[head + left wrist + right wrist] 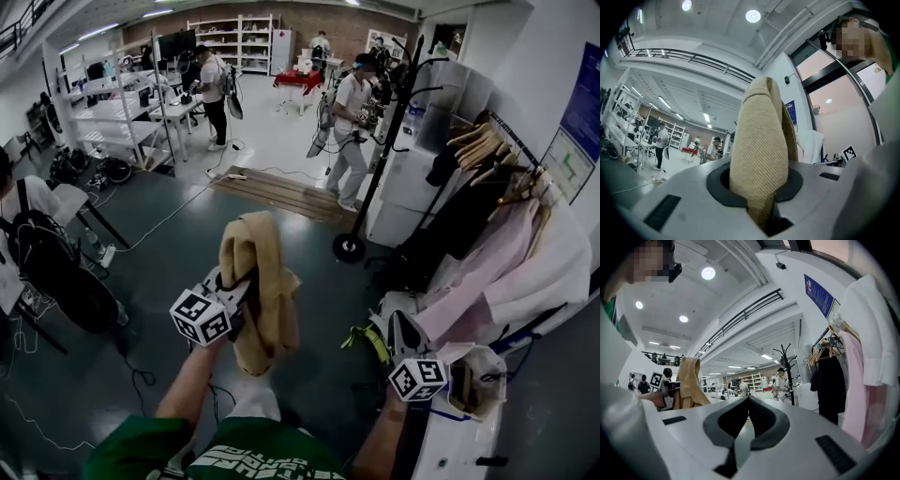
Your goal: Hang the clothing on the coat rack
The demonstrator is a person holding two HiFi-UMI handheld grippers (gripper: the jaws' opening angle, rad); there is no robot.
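A tan garment [261, 281] hangs bunched in my left gripper [236, 284], which is shut on a fold of it and held up over the dark floor. In the left gripper view the ribbed tan cloth [761, 150] rises from between the jaws and fills the middle. The black coat rack [386, 141] stands ahead and to the right, its round base [349, 247] on the floor and its hooks bare. My right gripper [401, 330] is low on the right, shut with nothing in it. The right gripper view shows the rack [788, 369] beyond the closed jaws and the tan garment [689, 386] at left.
A clothes rail [511, 150] on the right carries wooden hangers with dark, pink and white garments [525, 262]. A white unit [403, 187] stands behind the rack. People work at benches [127, 117] further back. A backpack [56, 272] sits at the left.
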